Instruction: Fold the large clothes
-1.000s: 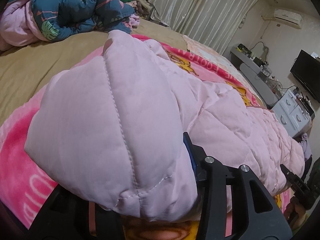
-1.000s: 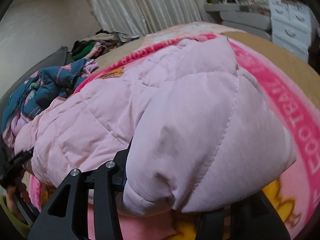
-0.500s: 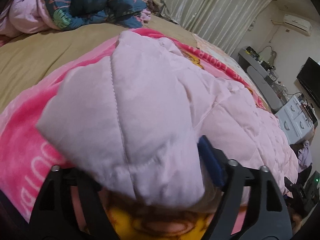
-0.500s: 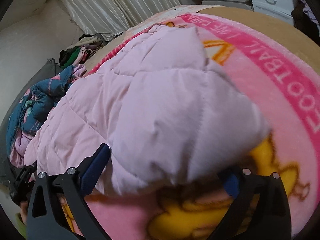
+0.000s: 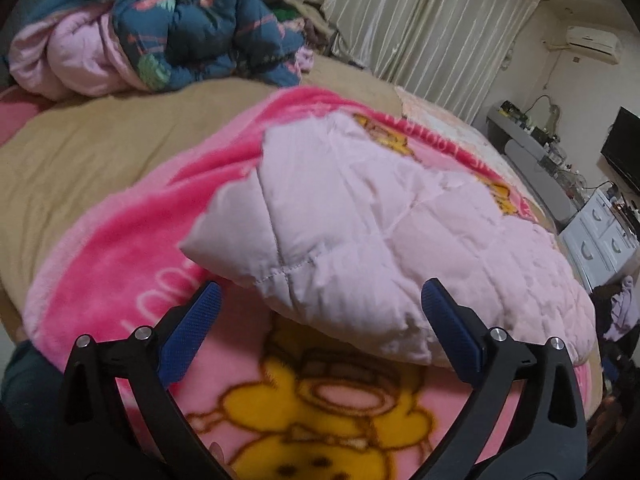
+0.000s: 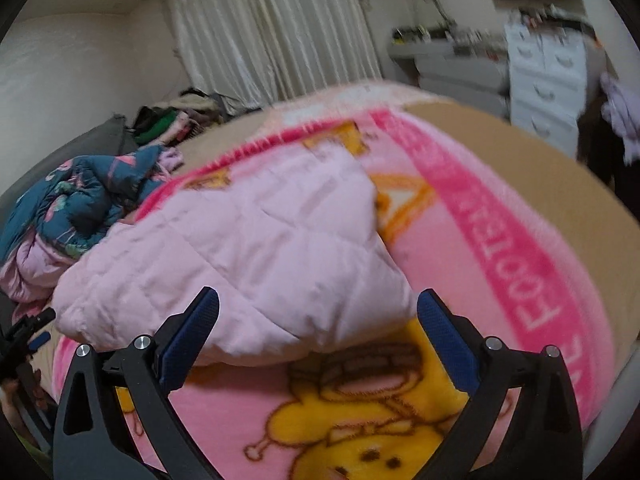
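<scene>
1. The bases of both grippers run off the bottom edge of each wrist view, and lettering on the pink cartoon blanket [image 5: 132,264] is blurred and partly covered; only "FOOT" reads clearly in the right view.
2. The white drawer unit [image 6: 544,80] stands shut, its contents out of sight; clutter on the grey desk [image 5: 532,152] is too small to identify.
3. The pink quilted coat [image 5: 360,232] lies folded on the blanket atop the bed, its long axis running across between the two grippers, one puffy end facing each camera.
4. The left gripper [image 5: 320,332] hangs spread wide, holding nothing, just short of the coat's near corner.
5. The right gripper [image 6: 318,336] is likewise spread and empty at the opposite end.
6. A navy floral jacket [image 5: 200,36] lies heaped well apart.
</scene>
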A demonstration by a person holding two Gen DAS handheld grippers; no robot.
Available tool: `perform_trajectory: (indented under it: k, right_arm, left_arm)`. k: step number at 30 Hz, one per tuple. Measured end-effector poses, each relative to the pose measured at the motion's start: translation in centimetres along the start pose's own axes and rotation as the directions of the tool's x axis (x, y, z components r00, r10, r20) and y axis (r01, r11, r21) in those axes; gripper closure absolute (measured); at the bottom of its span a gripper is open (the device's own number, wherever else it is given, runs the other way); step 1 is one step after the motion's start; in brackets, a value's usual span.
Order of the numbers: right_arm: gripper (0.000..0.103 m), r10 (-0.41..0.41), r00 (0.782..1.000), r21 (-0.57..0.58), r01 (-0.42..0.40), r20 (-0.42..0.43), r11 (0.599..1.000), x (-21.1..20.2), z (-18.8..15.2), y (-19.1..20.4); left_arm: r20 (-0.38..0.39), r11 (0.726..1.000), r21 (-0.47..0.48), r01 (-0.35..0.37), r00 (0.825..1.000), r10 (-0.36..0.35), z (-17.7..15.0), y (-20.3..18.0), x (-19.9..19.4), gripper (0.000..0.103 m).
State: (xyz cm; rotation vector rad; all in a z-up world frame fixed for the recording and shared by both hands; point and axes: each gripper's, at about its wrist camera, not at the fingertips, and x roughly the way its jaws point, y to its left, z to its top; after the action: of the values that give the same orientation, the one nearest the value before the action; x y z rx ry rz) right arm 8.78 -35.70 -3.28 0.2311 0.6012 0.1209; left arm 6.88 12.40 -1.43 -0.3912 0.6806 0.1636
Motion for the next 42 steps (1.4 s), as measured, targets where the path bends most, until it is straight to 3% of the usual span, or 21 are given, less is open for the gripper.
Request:
perform_trajectory:
  k: [5,16,24,31,37,42]
  right_arm:
    - [0.004,0.073,0.994,-0.116,-0.063,0.087,0.991,-3.1,1.0,3.3]
    - [0.004,0.226,0.964,-0.236,-0.189,0.141,0.953,-7.8,1.2,9.3]
    - [0.004,0.251,0.957,-0.337,-0.19,0.146,0.922,-9.2,-0.8,12.4]
    - [0.004,0.235,0.959,-0.364,-0.165,0.159,0.917,-9.7,-1.9,12.7]
    - [0.004,0.203,0.975,-0.336,-0.164,0.085,0.927,-8.1,-4.0,12.3]
    - [0.004,0.214,0.976,-0.299,-0.193,0.039,0.935,-6.6,-4.3,12.3]
  left_arm:
    - [0.078,0.999,0.048,0.0,0.997,-0.004,0.5,-1.2,-3.8,0.009]
    - [0.193,0.984,0.177,0.033,0.979,-0.067,-0.1,-5.6,-9.9,0.009]
    - [0.187,0.969,0.245,0.043,0.978,-0.09,-2.7,-7.8,-10.5,0.009]
    - [0.166,0.958,0.28,0.057,0.98,-0.106,-4.6,-9.3,-10.2,0.009]
    - [0.142,0.956,0.283,0.071,0.983,-0.115,-5.6,-9.7,-9.8,0.009]
    - [0.116,0.955,0.286,0.08,0.986,-0.117,-6.1,-9.9,-9.3,0.009]
